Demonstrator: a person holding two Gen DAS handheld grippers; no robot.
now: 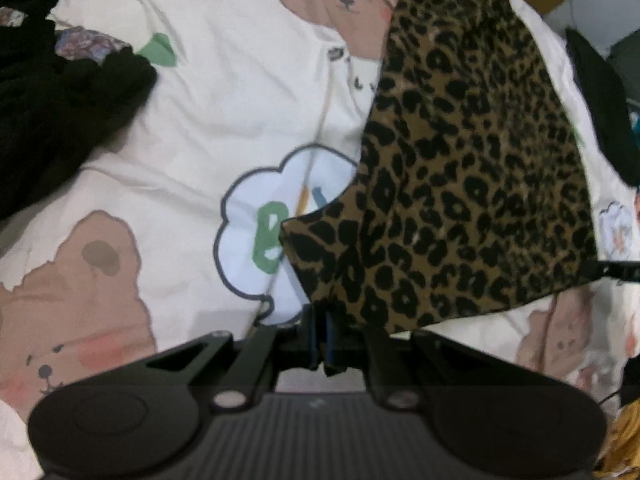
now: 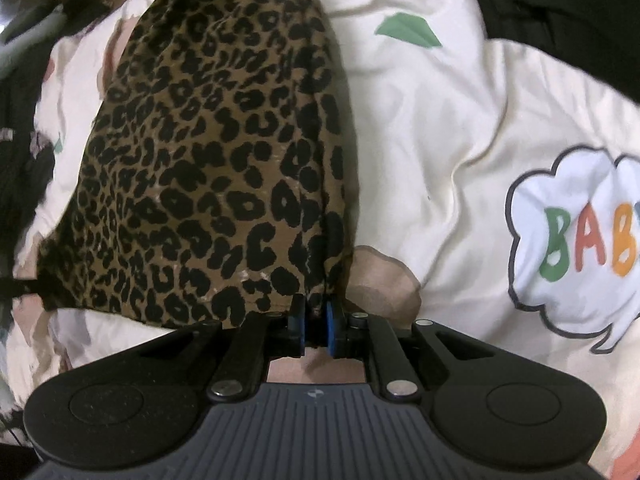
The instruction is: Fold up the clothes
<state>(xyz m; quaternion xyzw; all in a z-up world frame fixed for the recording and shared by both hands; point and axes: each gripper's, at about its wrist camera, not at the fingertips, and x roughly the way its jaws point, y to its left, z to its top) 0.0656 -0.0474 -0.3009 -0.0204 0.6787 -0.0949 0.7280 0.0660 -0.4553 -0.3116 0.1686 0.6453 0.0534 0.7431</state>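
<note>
Two tongs, left tongs (image 1: 323, 334) and right tongs (image 2: 316, 320), are clamped on the leopard-print garment's (image 1: 472, 160) near corners; its fold stage cannot be told; dark clothes (image 1: 60, 100) are heaped at upper left.

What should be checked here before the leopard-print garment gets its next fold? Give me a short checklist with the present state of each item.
1. Left gripper pinches a corner of the leopard-print garment: ok.
2. Right gripper pinches the other near corner: ok.
3. Near hem taut between both grips: cannot tell; it dips on the left-wrist view.
4. Far end resting on the bear-print bedding: ok.
5. Landing area free: not ok; black clothes lie close by on the bedding.
6. Garment lying flat without wrinkles: cannot tell, pictures blurred.
</note>
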